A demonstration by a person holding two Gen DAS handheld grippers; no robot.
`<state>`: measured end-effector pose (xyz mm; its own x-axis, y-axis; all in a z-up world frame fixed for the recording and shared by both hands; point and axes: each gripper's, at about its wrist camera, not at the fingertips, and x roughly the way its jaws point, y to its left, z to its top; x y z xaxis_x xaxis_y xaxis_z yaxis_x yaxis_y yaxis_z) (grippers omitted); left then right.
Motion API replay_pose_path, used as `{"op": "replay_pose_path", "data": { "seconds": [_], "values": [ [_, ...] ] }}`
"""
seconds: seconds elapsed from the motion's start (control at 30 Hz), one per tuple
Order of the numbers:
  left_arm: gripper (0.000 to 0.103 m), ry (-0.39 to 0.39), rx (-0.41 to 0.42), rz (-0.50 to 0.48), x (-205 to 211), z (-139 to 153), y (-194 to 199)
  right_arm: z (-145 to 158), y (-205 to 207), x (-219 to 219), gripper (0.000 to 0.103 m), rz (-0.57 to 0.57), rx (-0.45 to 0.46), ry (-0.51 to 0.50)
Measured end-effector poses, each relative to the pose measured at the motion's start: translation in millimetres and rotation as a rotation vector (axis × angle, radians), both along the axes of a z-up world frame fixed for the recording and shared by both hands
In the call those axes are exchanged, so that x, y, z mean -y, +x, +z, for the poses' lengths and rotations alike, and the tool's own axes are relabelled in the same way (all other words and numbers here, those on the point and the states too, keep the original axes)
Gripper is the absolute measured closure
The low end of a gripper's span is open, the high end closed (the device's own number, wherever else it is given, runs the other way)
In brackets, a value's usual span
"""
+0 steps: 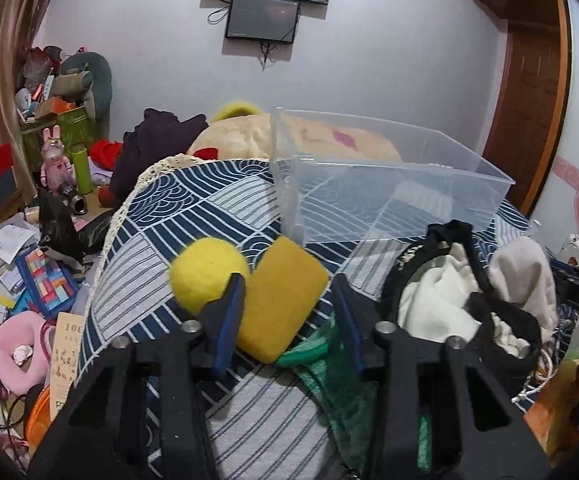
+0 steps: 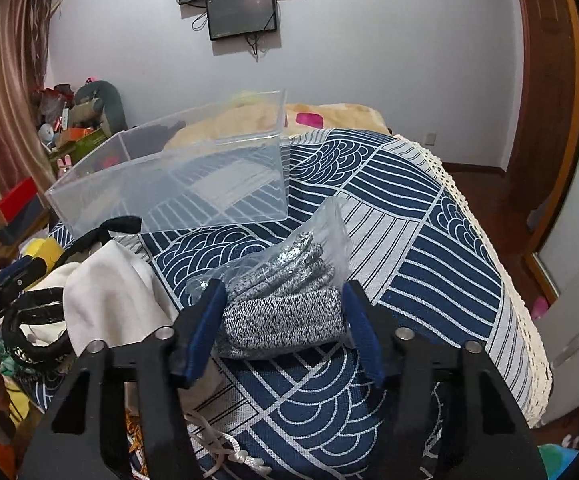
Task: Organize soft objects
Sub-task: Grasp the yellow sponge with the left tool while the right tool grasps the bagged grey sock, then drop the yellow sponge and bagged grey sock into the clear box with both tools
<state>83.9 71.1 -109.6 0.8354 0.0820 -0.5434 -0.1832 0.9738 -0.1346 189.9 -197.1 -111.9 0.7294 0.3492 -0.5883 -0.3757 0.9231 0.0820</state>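
Note:
My left gripper (image 1: 289, 300) is open with its jaws on either side of a mustard-yellow sponge (image 1: 283, 300) lying on the blue patterned cloth (image 1: 193, 200). A yellow felt ball (image 1: 205, 270) touches the sponge's left side. A green cloth (image 1: 321, 364) lies under the right jaw. A black-and-white fabric pile (image 1: 461, 296) sits to the right. My right gripper (image 2: 281, 304) is open around a bagged grey knit item (image 2: 285, 312). A clear plastic bin (image 1: 389, 184) stands empty behind; it also shows in the right wrist view (image 2: 169, 184).
A white cloth (image 2: 105, 300) and black straps (image 2: 29, 312) lie left of the right gripper. A white cord (image 2: 229, 456) trails near the front edge. Cluttered floor (image 1: 21, 280) with papers and toys lies left. A beige blanket (image 1: 249, 136) is behind the bin.

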Motion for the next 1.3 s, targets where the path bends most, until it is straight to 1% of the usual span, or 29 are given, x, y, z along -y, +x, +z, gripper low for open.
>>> {"op": "replay_pose_path", "data": {
  "seconds": [0.07, 0.17, 0.23, 0.27, 0.3, 0.4, 0.53, 0.67, 0.83, 1.1, 1.2, 1.3],
  "values": [
    [0.071, 0.023, -0.008, 0.011, 0.6, -1.4, 0.9, 1.4, -1.1, 1.4, 0.053, -0.003, 0.004, 0.000],
    [0.073, 0.056, -0.009, 0.012, 3.6, -2.0, 0.6, 2.7, -1.2, -1.4, 0.058, -0.007, 0.018, -0.005],
    [0.077, 0.065, -0.006, 0.018, 4.2, -1.0, -0.2, 5.3, -1.7, -3.9, 0.061, -0.005, 0.028, -0.006],
    [0.081, 0.058, -0.002, 0.017, 3.8, 0.0, -1.0, 7.0, -1.9, -4.1, 0.063, -0.004, 0.033, -0.005],
    [0.090, 0.055, 0.004, 0.015, 3.2, 1.9, -2.4, 8.4, -2.2, -3.9, 0.064, -0.004, 0.039, -0.004],
    [0.095, 0.039, 0.030, 0.008, 1.3, 9.6, -7.7, 14.1, -5.0, -4.0, 0.065, -0.009, 0.059, 0.004],
    [0.097, 0.038, 0.061, 0.000, 4.0, 19.4, -13.6, 23.3, -9.6, 0.1, 0.065, -0.016, 0.095, 0.024],
    [0.097, 0.019, 0.103, -0.019, 8.4, 33.8, -18.2, 34.9, -12.9, 5.1, 0.065, -0.016, 0.127, 0.057],
    [0.097, 0.021, 0.161, -0.055, 16.8, 57.6, -18.0, 51.7, -11.5, 1.2, 0.065, 0.005, 0.165, 0.077],
    [0.097, -0.011, 0.213, -0.086, 12.5, 83.8, 3.4, 74.8, -0.9, -19.2, 0.065, 0.047, 0.221, 0.074],
    [0.097, 0.000, 0.210, -0.078, 11.2, 90.4, 17.9, 79.2, 7.5, -29.2, 0.065, 0.062, 0.225, 0.075],
    [0.097, -0.008, 0.199, -0.080, 8.5, 92.5, 31.5, 81.5, 21.1, -41.0, 0.065, 0.077, 0.217, 0.070]
  ]
}}
